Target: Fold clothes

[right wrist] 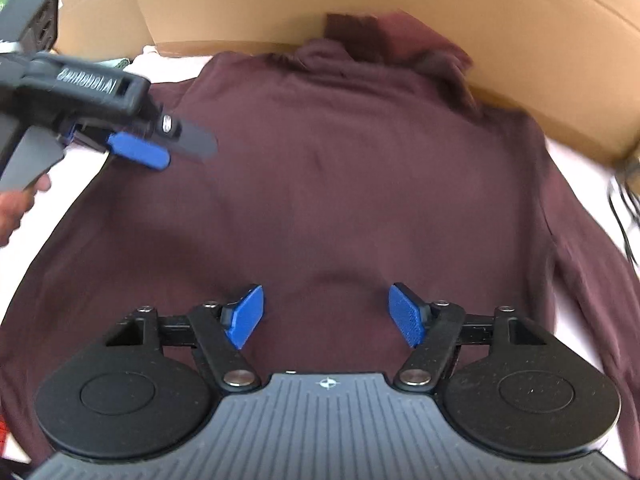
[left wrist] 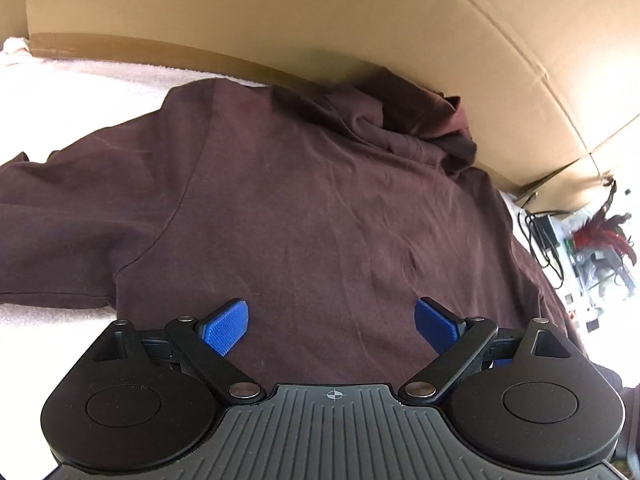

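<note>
Maroon hoodie (left wrist: pixel 304 184) lies spread flat, back up, on a white towel-like cover (left wrist: pixel 80 84), its hood (left wrist: pixel 416 120) bunched against the cardboard wall (left wrist: pixel 360 16) behind. One sleeve (left wrist: pixel 60 216) stretches out sideways across the cover. Black cables (left wrist: pixel 540 236) trail past the far edge. The left gripper (left wrist: pixel 331 328) hangs over the cloth with its blue pads spread wide and nothing between them. The right gripper (right wrist: pixel 326 316) likewise stands apart-jawed above the fabric, gripping nothing. A hand (right wrist: pixel 16 204) holds the left tool's handle.
</note>
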The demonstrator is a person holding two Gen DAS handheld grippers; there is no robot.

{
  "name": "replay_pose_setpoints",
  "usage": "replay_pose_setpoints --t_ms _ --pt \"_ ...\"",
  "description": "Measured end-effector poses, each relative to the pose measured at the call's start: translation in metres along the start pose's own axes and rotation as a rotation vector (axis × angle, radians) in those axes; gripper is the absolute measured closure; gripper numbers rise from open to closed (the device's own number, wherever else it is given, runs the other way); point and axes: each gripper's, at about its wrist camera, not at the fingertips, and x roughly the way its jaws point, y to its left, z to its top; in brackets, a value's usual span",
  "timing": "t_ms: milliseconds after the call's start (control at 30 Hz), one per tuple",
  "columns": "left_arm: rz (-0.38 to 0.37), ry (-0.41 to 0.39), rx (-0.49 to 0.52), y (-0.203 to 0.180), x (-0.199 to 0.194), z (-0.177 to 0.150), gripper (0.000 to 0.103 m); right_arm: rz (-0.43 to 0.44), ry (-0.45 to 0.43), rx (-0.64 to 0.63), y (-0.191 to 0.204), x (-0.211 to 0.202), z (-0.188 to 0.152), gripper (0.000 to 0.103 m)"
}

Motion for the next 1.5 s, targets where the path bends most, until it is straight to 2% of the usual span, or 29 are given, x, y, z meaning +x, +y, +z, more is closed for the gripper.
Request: replay_pose_setpoints --t_ms 133,233,333,433,567,667,800,933,1100,1233,1400,1500 --pt "0.023 0.014 -0.051 -0.001 -0.006 0.000 0.007 -0.003 0.014 0.010 -0.003 -0.016 -0.021 0.025" --pt "0.020 -0.018 -0.055 0.002 -0.034 -0.010 0.007 0.033 0.033 0.087 -0.008 -0.031 -0.014 0.026" --pt "0.036 -0.061 -0.069 0.012 -0.067 -0.022 0.007 0.117 0.023 0.212 -0.016 -0.060 0.000 0.026" --pt "0.081 -0.088 -0.092 0.029 -0.096 -0.026 0.007 0.187 0.049 0.319 -0.019 -0.090 0.014 0.025" --pt "0.156 -0.118 -0.082 0.054 -0.132 -0.026 0.007 0.328 0.073 0.443 -0.014 -0.125 0.031 0.025" --pt "0.186 -0.145 -0.095 0.080 -0.155 -0.024 0.007 0.348 0.046 0.445 0.004 -0.151 0.055 0.024" --pt "0.261 -0.211 -0.151 0.122 -0.177 -0.020 0.007 0.335 -0.054 0.379 0.043 -0.175 0.093 0.020" --pt "0.219 -0.219 -0.250 0.163 -0.187 -0.014 0.007 0.350 -0.129 0.305 0.090 -0.151 0.126 0.020" --pt "0.144 -0.196 -0.164 0.171 -0.198 -0.017 0.007 0.343 -0.173 0.165 0.156 -0.074 0.160 0.023" --pt "0.057 -0.167 -0.081 0.169 -0.203 -0.026 0.007 0.383 -0.141 0.059 0.193 -0.020 0.188 0.034" --pt "-0.017 -0.132 -0.062 0.175 -0.203 -0.037 0.007 0.429 -0.096 0.043 0.211 0.028 0.222 0.034" --pt "-0.035 -0.125 -0.059 0.182 -0.206 -0.040 0.007 0.399 -0.062 0.011 0.219 0.051 0.231 0.034"
